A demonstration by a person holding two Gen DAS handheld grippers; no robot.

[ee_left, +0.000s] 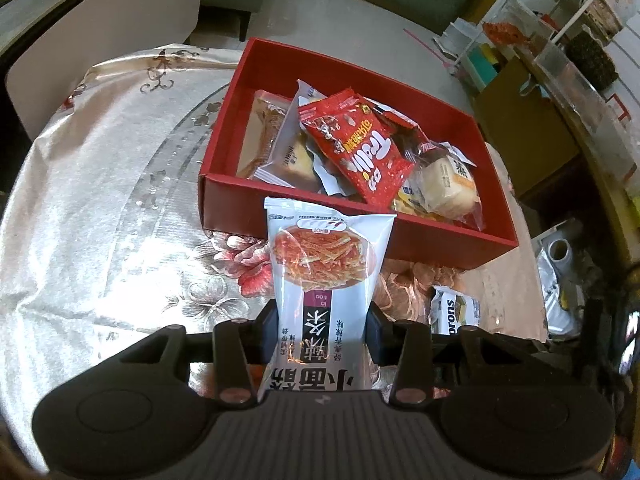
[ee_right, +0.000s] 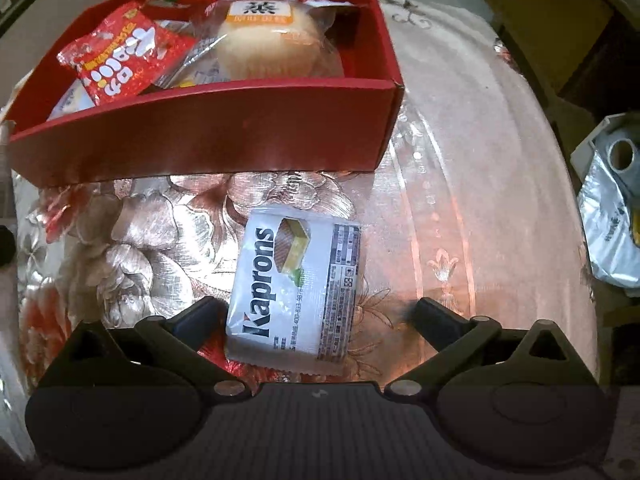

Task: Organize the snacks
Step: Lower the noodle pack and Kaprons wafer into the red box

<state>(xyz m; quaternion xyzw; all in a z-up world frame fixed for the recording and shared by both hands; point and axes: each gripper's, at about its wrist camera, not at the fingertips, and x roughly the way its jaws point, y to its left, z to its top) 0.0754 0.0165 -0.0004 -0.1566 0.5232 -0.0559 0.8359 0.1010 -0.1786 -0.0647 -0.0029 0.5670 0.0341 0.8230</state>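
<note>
My left gripper [ee_left: 322, 334] is shut on a white spicy-strip snack packet [ee_left: 324, 276], held above the cloth just in front of the red box [ee_left: 424, 240]. The box holds several snacks: a red Trolli bag [ee_left: 360, 148], a steamed cake in clear wrap [ee_left: 448, 184] and pale wrapped pastries [ee_left: 288, 152]. My right gripper [ee_right: 316, 316] is open around a white Kaprons wafer packet [ee_right: 296, 284] lying flat on the cloth; its left finger touches the packet's edge. The same packet shows in the left wrist view [ee_left: 456, 312]. The red box [ee_right: 208, 136] lies just beyond it.
The round table has a shiny floral tablecloth [ee_left: 120, 200]. A silver bag [ee_right: 612, 216] sits off the table's right edge. Cardboard boxes and a shelf rack [ee_left: 532, 80] stand behind on the right. A chair back [ee_left: 100, 32] stands at the far left.
</note>
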